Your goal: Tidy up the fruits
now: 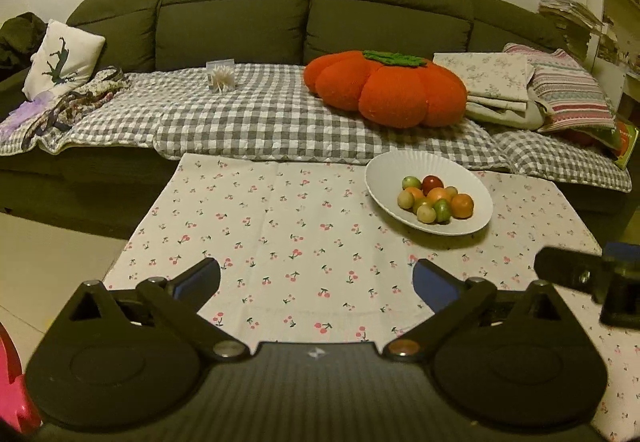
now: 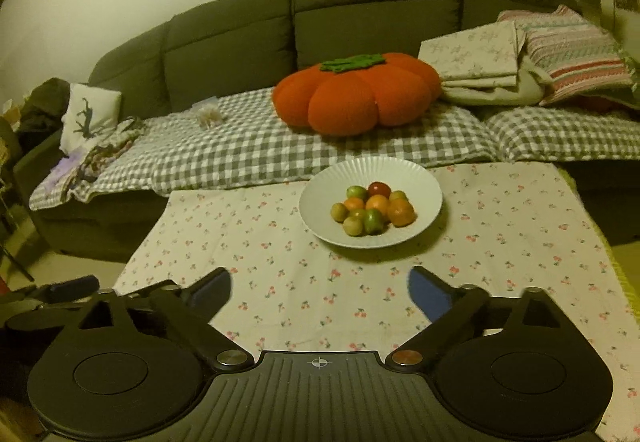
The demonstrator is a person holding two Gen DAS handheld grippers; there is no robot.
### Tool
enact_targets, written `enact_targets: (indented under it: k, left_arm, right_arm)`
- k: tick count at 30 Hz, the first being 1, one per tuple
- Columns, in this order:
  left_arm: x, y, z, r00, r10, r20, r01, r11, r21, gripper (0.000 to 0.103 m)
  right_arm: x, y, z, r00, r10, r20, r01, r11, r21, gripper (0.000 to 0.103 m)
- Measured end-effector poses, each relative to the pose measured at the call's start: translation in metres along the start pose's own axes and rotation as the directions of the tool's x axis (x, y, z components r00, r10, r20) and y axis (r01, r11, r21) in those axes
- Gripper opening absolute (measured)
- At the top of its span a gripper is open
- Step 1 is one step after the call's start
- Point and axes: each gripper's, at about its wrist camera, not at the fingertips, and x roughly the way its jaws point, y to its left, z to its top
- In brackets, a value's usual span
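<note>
- The left gripper [image 1: 316, 274] hangs over the near part of the tablecloth [image 1: 280, 226], jaws spread wide with nothing between them.
- The right gripper [image 2: 318, 284] is likewise spread wide and empty, just in front of the bowl [image 2: 416, 186].
- The fruits [image 2: 370, 210], green, orange and one red, lie heaped inside the bowl.
- Behind the bowl, a pumpkin cushion [image 2: 356, 98] sits on the sofa [image 2: 240, 38].
</note>
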Motion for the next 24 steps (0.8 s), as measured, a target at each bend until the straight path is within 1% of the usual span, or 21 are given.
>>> enact_targets:
  k: [4,9,13,24]
  left_arm:
    - [-0.005,-0.002,0.001,1.0,0.005,0.024,-0.005,1.0,0.003,0.102]
    - [0.0,-0.005,0.001,1.0,-0.007,0.006,0.007,1.0,0.0,0.102]
    - [0.003,-0.004,0.0,1.0,-0.029,-0.004,0.029,1.0,-0.004,0.102]
    - [0.009,-0.005,0.0,0.999,-0.038,-0.009,0.038,0.999,0.0,0.102]
  right_arm:
    - [-0.004,-0.002,-0.003,1.0,-0.027,0.0,0.027,1.0,-0.011,0.101]
    - [-0.001,-0.008,-0.004,0.999,-0.043,-0.004,0.043,0.999,0.008,0.101]
    - [0.002,-0.004,-0.004,0.999,-0.049,-0.008,0.049,0.999,-0.006,0.101]
    - [0.009,-0.002,-0.006,0.998,-0.058,-0.022,0.058,0.998,-0.024,0.102]
